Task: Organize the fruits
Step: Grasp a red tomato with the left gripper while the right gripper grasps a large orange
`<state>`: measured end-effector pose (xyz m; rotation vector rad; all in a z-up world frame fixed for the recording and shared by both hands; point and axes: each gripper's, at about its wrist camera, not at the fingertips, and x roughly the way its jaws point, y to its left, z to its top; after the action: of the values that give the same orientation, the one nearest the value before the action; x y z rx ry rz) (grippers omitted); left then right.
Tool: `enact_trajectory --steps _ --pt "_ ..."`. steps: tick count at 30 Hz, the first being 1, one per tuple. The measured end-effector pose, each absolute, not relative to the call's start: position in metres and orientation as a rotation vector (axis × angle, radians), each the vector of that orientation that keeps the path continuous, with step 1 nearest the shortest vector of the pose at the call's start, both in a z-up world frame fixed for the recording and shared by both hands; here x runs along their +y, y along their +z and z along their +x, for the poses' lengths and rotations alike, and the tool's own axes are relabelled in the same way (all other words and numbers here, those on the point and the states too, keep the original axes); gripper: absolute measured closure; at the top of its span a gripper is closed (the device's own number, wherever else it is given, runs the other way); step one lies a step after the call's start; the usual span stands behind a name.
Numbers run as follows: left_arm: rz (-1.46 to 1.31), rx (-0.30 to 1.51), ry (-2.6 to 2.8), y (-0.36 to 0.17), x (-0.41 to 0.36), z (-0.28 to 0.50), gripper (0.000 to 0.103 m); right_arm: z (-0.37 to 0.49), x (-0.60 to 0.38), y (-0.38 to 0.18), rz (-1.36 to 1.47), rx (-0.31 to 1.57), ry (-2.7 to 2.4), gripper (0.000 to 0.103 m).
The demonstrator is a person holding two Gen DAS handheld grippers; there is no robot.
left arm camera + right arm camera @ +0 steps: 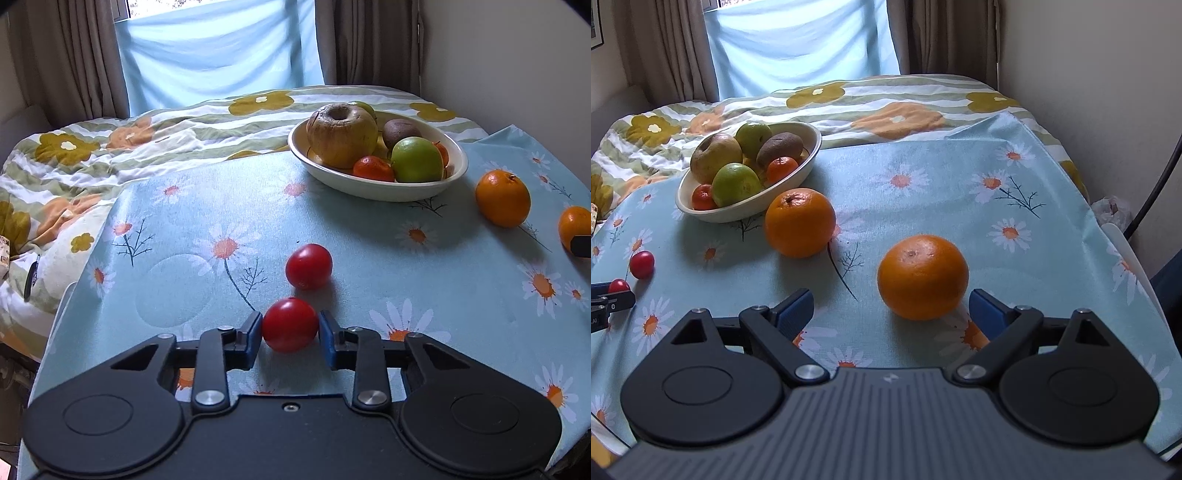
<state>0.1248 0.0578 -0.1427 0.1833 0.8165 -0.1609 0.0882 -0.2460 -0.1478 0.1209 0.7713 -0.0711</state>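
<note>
Curtained window at the far end, brown drapes either side of a pale blue sheet; below it a bed under a flower-print quilt [122, 147]. Nearer, a tabletop covered with a light blue daisy cloth [207, 221].

Item 1: cream oval bowl [388, 186], far part of the tabletop. Contents: a large yellowish apple [341, 134], a green apple [417, 159], a brown kiwi [400, 131], small tangerines [373, 168].

Item 2: two oranges loose on the cloth. The far orange [799, 221] lies just beside the bowl's near rim. The near orange [923, 277] sits right of it, well apart from the bowl.

Item 3: two small red tomatoes. The far tomato [309, 266] rests free on the cloth. The near tomato [290, 324] lies just in front of it.

Item 4: left claw [290, 328], narrowly set, blue pads [255, 332] pressed against both sides of the near tomato, which sits on or just above the cloth; which cannot be told.

Item 5: right claw [891, 308], spread wide, holding nothing. The near orange lies between its fingertips [986, 308], closer to the right one, with a slim gap visible there and a broad gap on the left.
</note>
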Motion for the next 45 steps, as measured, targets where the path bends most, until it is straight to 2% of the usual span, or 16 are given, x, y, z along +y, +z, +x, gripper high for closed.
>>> enact_trajectory --steps 15,21,26,35,45 --pt "0.177 0.820 -0.147 -0.142 0.061 0.115 0.068 0.105 -0.244 -0.152 0.038 0.781 -0.096 0.003" --pt "0.181 0.819 -0.145 -0.142 0.061 0.114 0.068 0.113 -0.252 -0.157 0.036 0.791 -0.132 0.011" --pt "0.179 0.816 -0.131 -0.141 0.060 0.112 0.068 0.118 -0.259 -0.162 0.031 0.808 -0.146 0.028" --pt "0.163 0.793 -0.110 -0.120 0.054 0.101 0.068 0.114 -0.263 -0.155 0.054 0.807 -0.116 0.029" --pt "0.147 0.758 -0.093 -0.071 0.029 0.081 0.068 0.100 -0.268 -0.108 0.054 0.770 -0.045 0.029"
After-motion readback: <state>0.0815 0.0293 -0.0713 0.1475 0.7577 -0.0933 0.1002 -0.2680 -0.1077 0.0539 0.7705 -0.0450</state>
